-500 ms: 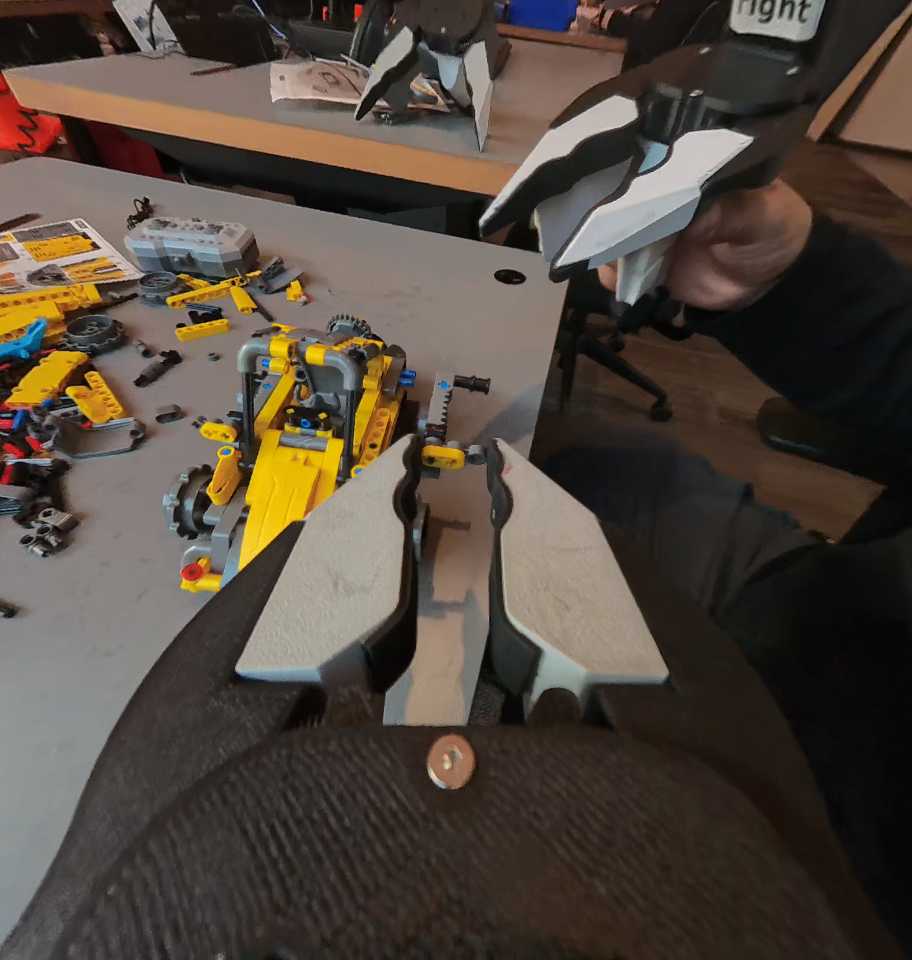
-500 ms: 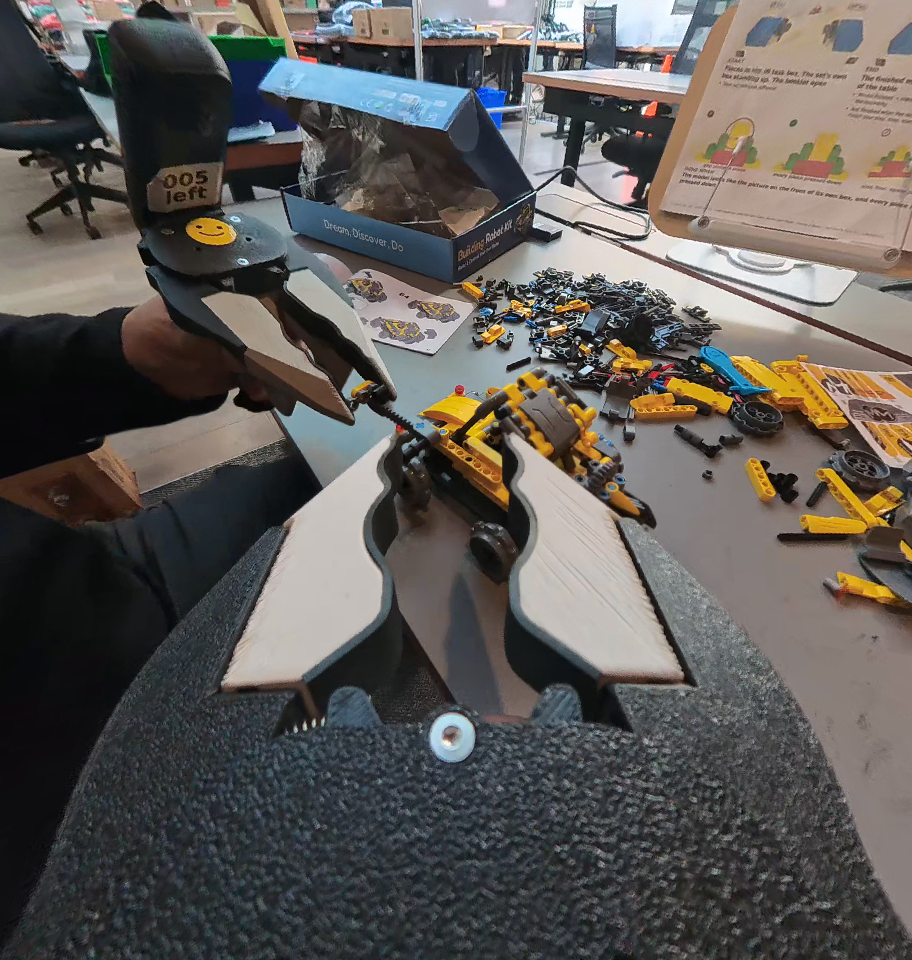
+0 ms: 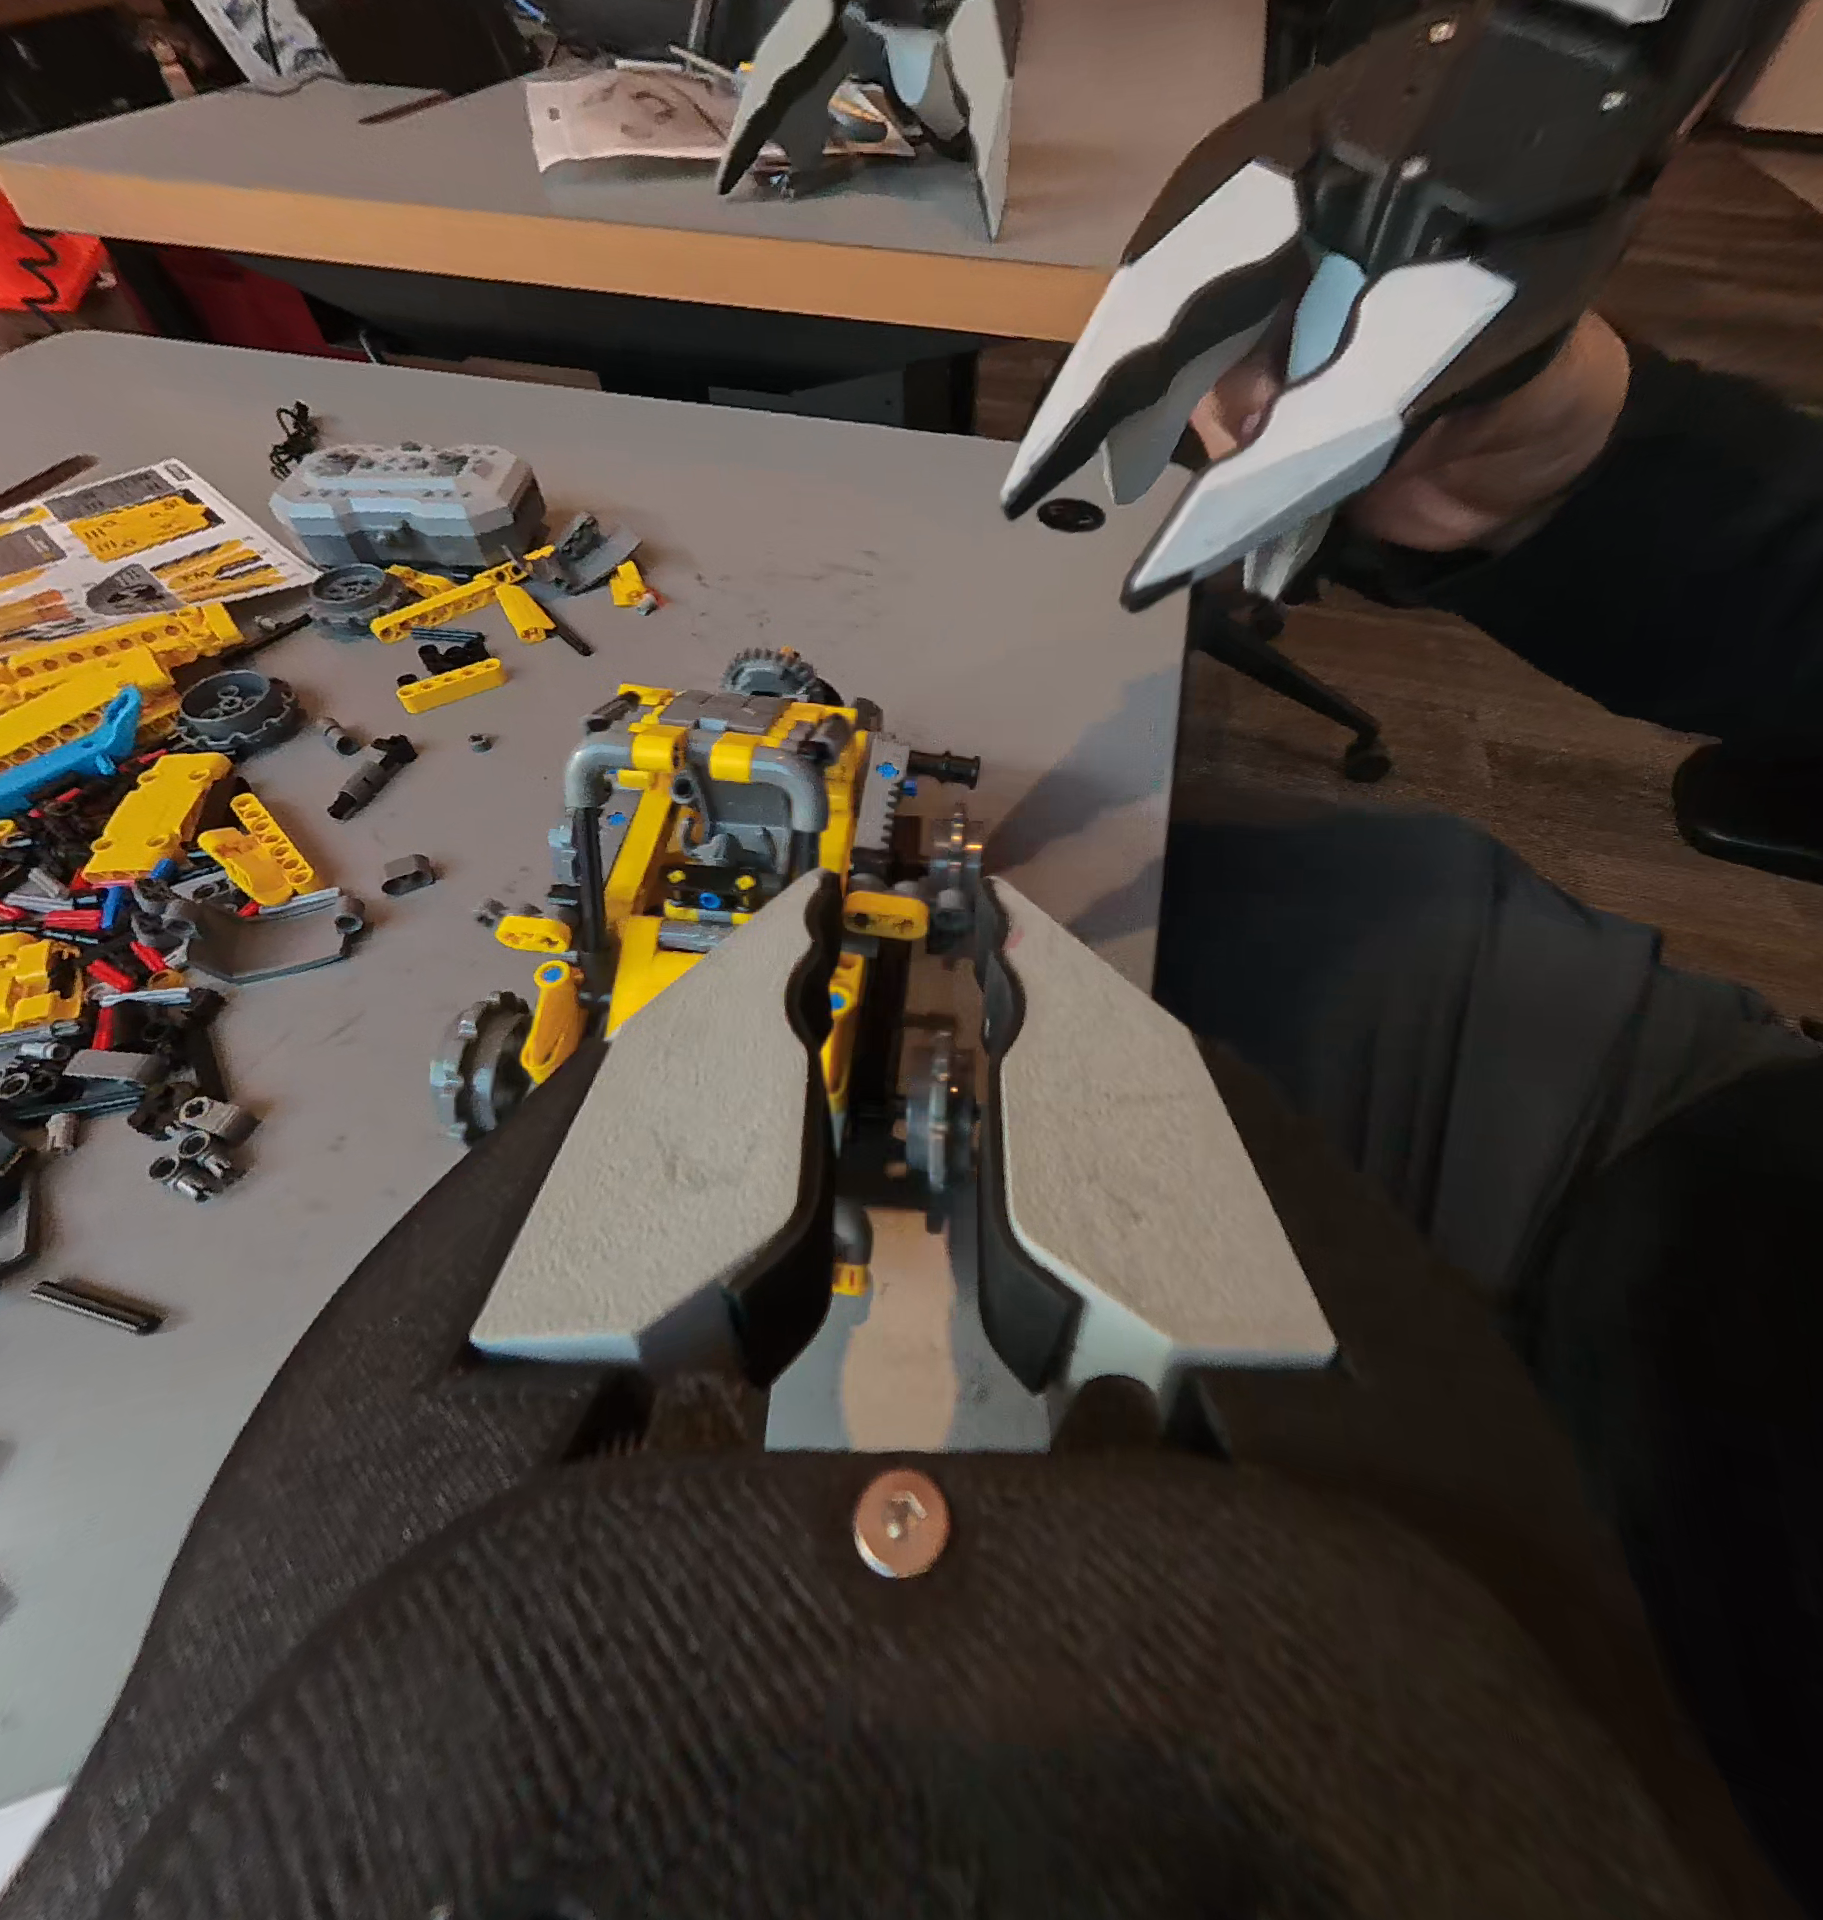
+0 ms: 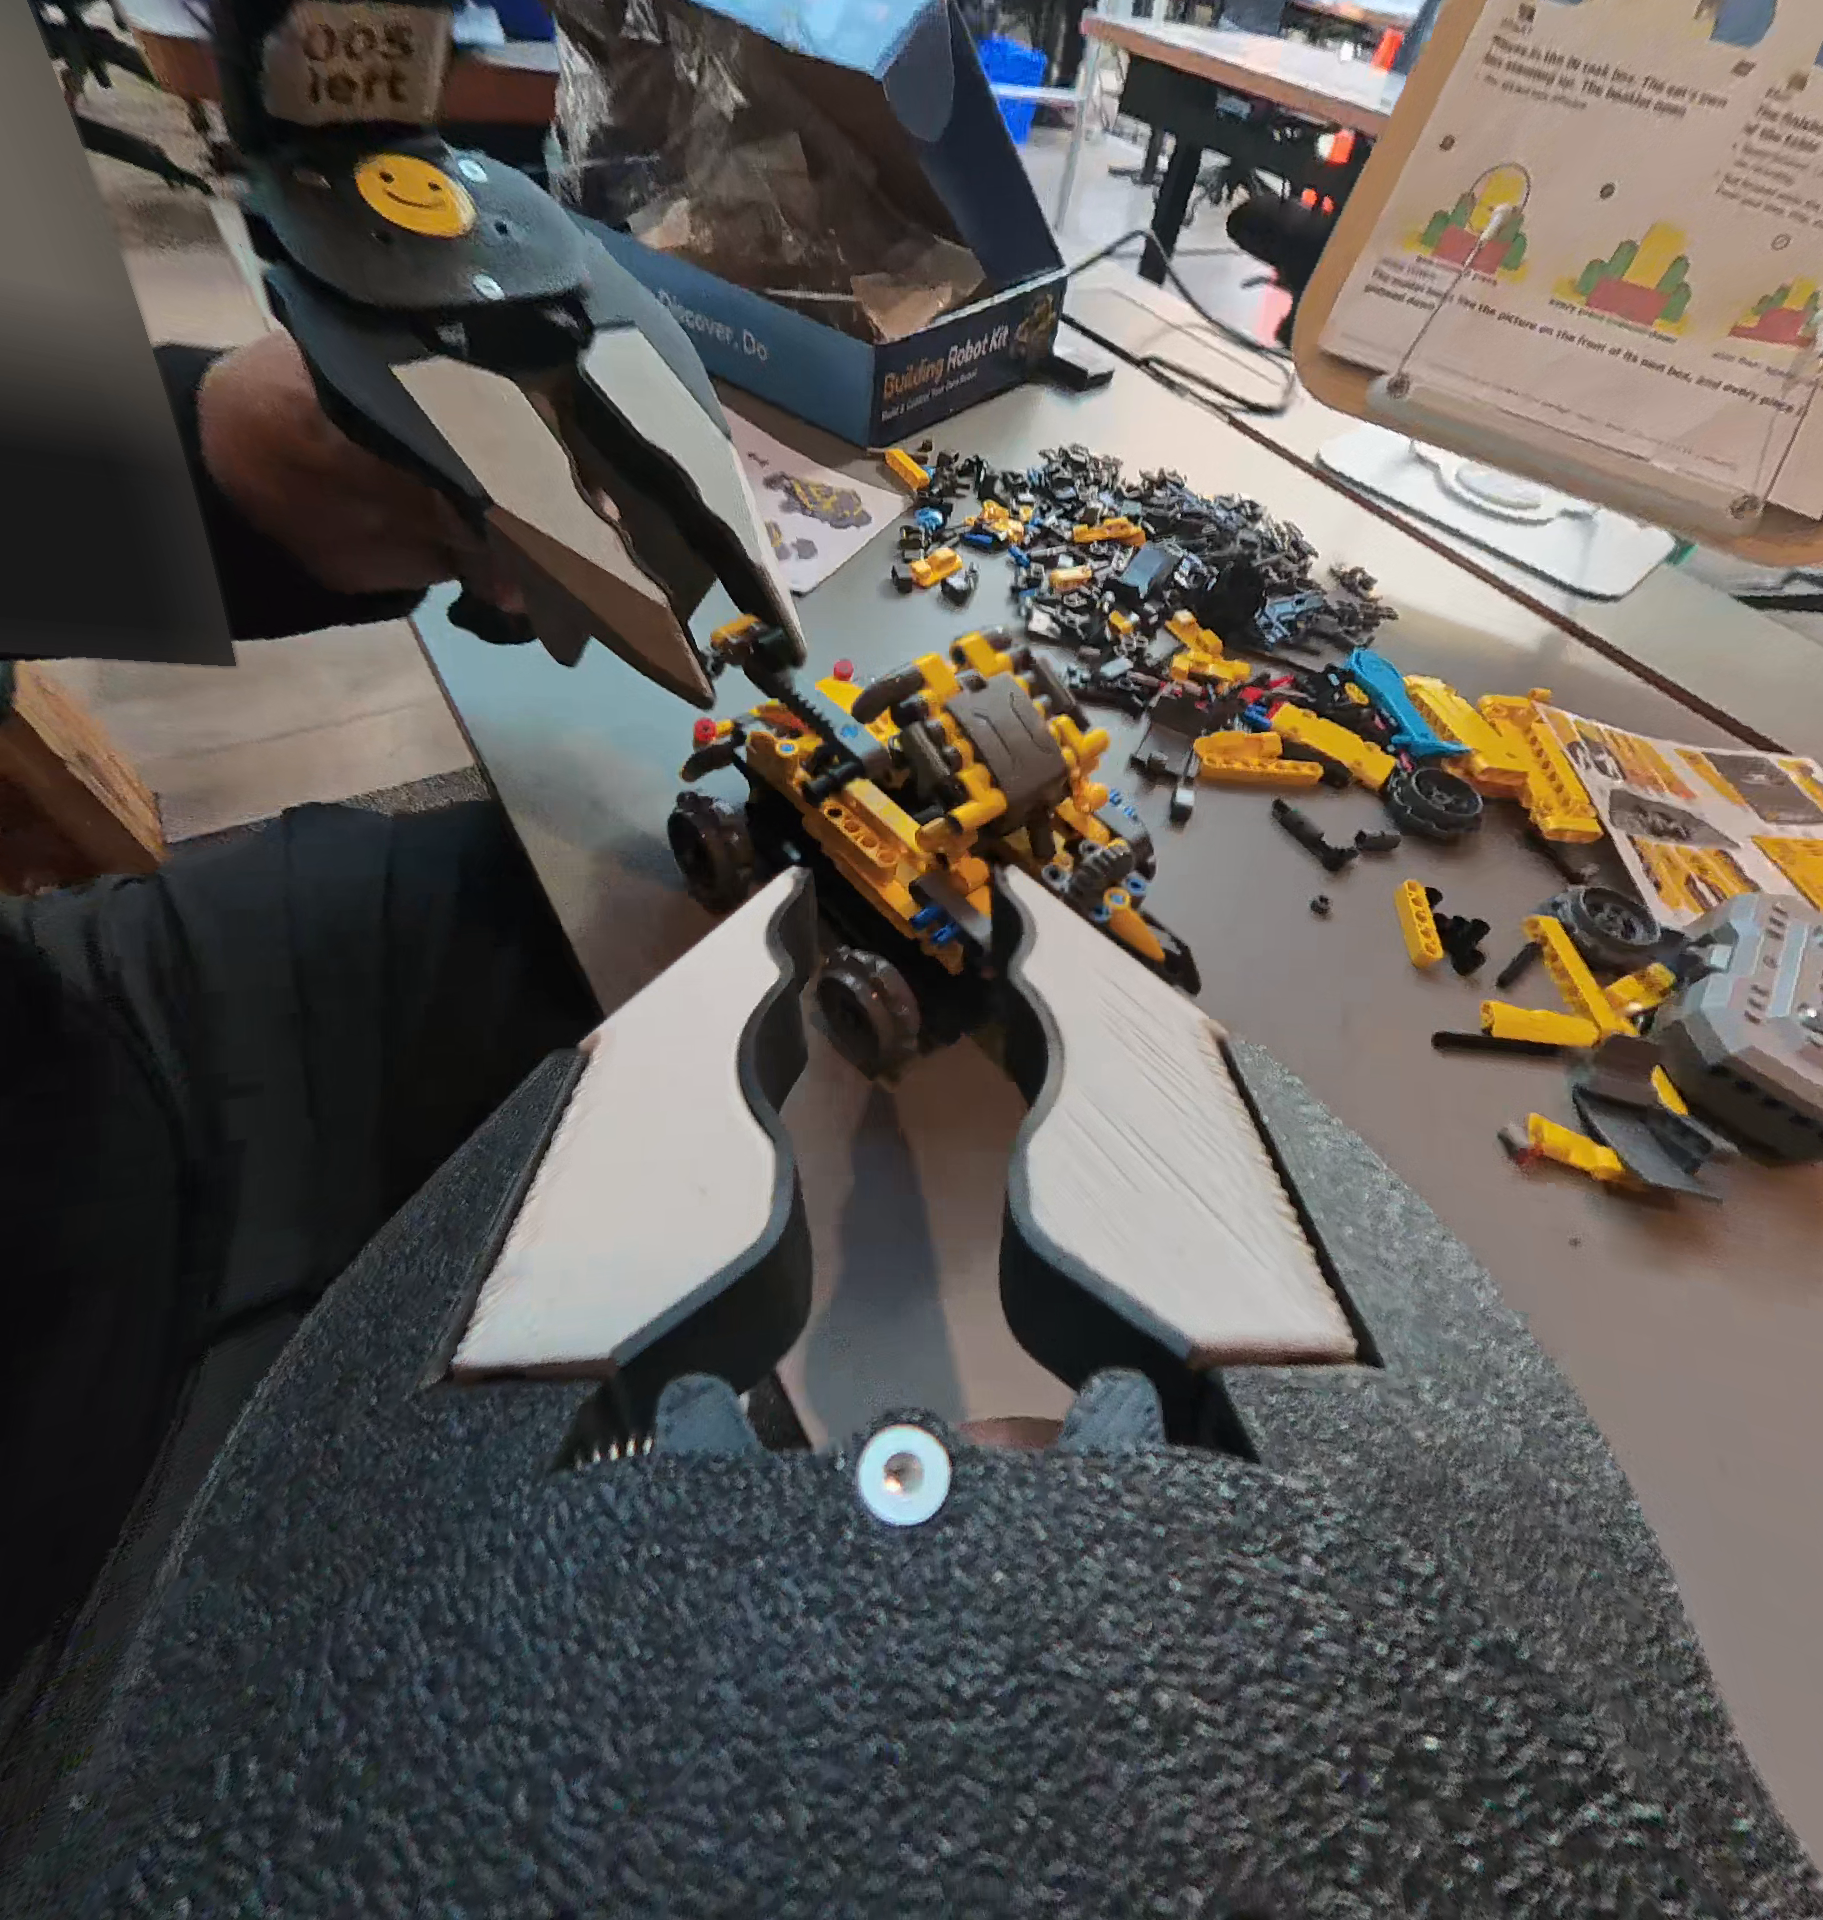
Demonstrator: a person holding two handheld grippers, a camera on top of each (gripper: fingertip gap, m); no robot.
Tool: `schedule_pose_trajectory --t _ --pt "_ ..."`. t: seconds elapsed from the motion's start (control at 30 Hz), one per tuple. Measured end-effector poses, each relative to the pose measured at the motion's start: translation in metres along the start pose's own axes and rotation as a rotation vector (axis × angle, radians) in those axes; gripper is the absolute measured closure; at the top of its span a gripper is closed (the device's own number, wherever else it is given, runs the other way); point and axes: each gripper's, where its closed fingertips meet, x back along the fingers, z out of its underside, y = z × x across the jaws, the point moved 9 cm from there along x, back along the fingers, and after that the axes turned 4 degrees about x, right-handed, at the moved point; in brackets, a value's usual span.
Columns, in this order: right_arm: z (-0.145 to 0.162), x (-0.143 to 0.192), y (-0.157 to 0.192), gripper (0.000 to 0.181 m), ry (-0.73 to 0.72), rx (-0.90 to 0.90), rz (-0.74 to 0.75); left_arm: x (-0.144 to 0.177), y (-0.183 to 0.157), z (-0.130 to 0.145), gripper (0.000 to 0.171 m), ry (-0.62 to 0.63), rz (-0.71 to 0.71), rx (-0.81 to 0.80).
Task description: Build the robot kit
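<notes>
1. Left wrist view: the left gripper (image 3: 902,909) pinches a small yellow-and-grey piece (image 3: 912,912) between narrow fingers, at the right side of the yellow brick vehicle (image 3: 709,883) near the tabletop (image 3: 886,582) edge. The right gripper (image 3: 1125,530) hovers far right.
2. Right wrist view: the right gripper (image 4: 902,899), fingers moderately apart and empty, faces the vehicle (image 4: 917,800). It looks light, rigid and snap-fitted, so best gripped by the chassis beams.

A half-built yellow vehicle (image 4: 917,800) stands near the table (image 3: 886,582) edge, loose parts (image 4: 1146,561) beyond it, beside a blue box (image 4: 886,343), booklet (image 4: 1738,810) and grey module (image 3: 403,504).
</notes>
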Motion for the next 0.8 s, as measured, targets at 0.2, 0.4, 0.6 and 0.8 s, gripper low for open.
schedule_pose_trajectory --t 0.2,0.4,0.6,0.8 --pt "-0.001 -0.012 -0.029 0.154 -0.071 0.035 -0.09 -0.009 0.008 0.003 0.149 0.015 0.029 0.04" --pt "-0.005 -0.018 -0.021 0.15 -0.055 0.118 -0.125 -0.009 -0.003 0.003 0.149 0.014 0.026 -0.059" --pt "-0.018 -0.039 -0.001 0.15 0.007 0.223 -0.133 -0.014 -0.003 0.001 0.149 0.011 0.031 -0.116" --pt "-0.012 -0.054 0.014 0.151 0.083 0.274 -0.092 -0.013 -0.004 0.005 0.149 -0.019 0.057 -0.099"
